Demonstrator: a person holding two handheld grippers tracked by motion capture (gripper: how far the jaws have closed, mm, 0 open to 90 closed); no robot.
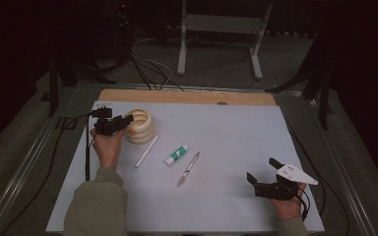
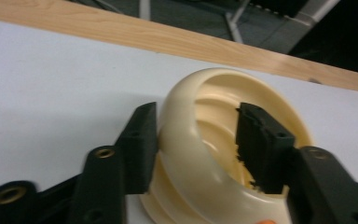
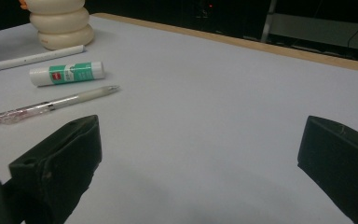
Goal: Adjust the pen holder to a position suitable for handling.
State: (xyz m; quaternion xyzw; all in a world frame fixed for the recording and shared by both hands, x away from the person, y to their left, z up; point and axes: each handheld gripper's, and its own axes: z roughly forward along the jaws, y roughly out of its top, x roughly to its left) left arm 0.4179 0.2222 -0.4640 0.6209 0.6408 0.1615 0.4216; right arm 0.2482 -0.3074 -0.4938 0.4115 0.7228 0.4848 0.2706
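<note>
A cream ribbed cup (image 1: 140, 125) stands at the far left of the white sheet, and it is large in the left gripper view (image 2: 200, 140). My left gripper (image 1: 123, 123) straddles its near wall, one jaw outside and one inside (image 2: 198, 109). The outer pad (image 2: 140, 144) lies against the wall, while the inner pad (image 2: 261, 144) stands off it, so the gripper is open. Near the front right, my right gripper (image 1: 262, 168) is open on the sheet with nothing between its jaws (image 3: 200, 123).
A white stick (image 1: 146, 151), a green-and-white glue stick (image 1: 176, 155) and a clear pen (image 1: 188, 168) lie in a row right of the cup. A small orange piece (image 1: 133, 131) sits at the cup's side. A wooden strip (image 1: 187, 97) borders the far edge.
</note>
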